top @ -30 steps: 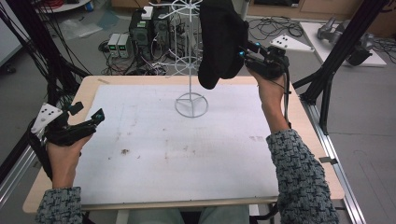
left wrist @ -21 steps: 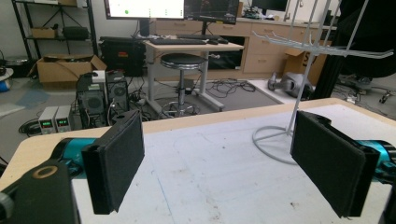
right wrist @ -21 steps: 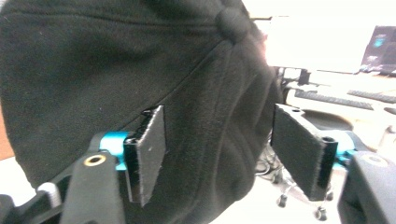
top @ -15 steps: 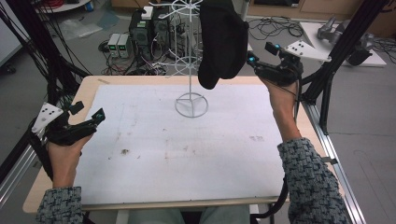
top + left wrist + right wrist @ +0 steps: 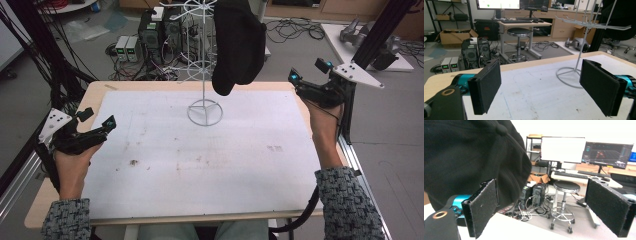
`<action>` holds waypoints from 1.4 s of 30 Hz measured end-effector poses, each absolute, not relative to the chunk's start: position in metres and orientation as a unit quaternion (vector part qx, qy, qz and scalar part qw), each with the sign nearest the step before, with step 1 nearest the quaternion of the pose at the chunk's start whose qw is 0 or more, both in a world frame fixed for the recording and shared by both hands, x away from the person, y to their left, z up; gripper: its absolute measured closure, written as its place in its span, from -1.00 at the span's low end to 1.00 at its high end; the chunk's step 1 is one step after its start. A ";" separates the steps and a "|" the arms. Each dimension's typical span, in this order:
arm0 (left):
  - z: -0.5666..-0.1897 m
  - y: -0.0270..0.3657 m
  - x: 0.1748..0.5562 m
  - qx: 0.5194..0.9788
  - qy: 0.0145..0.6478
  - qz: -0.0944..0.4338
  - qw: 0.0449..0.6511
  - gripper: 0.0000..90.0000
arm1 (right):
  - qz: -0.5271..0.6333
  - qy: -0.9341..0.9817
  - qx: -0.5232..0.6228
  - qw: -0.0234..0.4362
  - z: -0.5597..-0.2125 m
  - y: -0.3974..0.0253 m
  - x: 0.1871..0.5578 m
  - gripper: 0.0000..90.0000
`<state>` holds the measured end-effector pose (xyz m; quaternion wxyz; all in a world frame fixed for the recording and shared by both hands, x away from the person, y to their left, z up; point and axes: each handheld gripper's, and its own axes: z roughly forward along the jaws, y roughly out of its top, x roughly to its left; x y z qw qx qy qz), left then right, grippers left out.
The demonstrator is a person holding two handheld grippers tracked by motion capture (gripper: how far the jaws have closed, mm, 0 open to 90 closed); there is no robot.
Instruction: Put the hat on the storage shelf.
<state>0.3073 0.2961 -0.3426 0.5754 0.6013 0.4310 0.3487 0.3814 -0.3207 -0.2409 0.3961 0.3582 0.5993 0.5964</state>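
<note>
We judge the step to be letting go of the black cap (image 5: 239,42) hung on the white wire rack (image 5: 204,65) — best done by drawing the right gripper (image 5: 309,76) straight off to the side so nothing snags. Its jaws stand wide open and empty, the cap just left of them and apart; the left gripper (image 5: 96,120) rests open at the table's (image 5: 210,150) near left, holding nothing

A black cap (image 5: 471,157), its top button visible, is seen filling the upper left, just behind the left jaw of the right gripper (image 5: 544,212), whose jaws are spread wide with nothing between them. Beyond them, a round stool (image 5: 564,202) on castors, a desk with a keyboard (image 5: 579,175), and two monitors (image 5: 562,149) are seen.
</note>
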 end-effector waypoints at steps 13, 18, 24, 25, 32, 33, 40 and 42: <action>-0.345 0.293 0.308 0.606 0.432 0.350 0.568 -0.61 | 0.551 0.617 0.379 0.416 -0.303 -0.337 0.353 -0.76; -0.346 0.293 0.309 0.609 0.433 0.349 0.566 -0.61 | 0.552 0.619 0.389 0.401 -0.319 -0.339 0.349 -0.76; -0.347 0.292 0.309 0.611 0.434 0.349 0.563 -0.61 | 0.550 0.620 0.402 0.390 -0.337 -0.341 0.344 -0.76; -0.347 0.291 0.309 0.612 0.434 0.350 0.562 -0.61 | 0.550 0.620 0.403 0.388 -0.340 -0.341 0.344 -0.76; -0.348 0.290 0.310 0.613 0.433 0.350 0.560 -0.61 | 0.550 0.621 0.416 0.373 -0.345 -0.342 0.346 -0.76; -0.348 0.290 0.310 0.615 0.434 0.349 0.559 -0.61 | 0.546 0.625 0.417 0.370 -0.346 -0.340 0.346 -0.76; -0.351 0.290 0.312 0.616 0.436 0.347 0.557 -0.61 | 0.537 0.636 0.421 0.360 -0.366 -0.337 0.344 -0.76; -0.351 0.289 0.312 0.617 0.436 0.347 0.557 -0.61 | 0.535 0.639 0.422 0.357 -0.369 -0.337 0.344 -0.76</action>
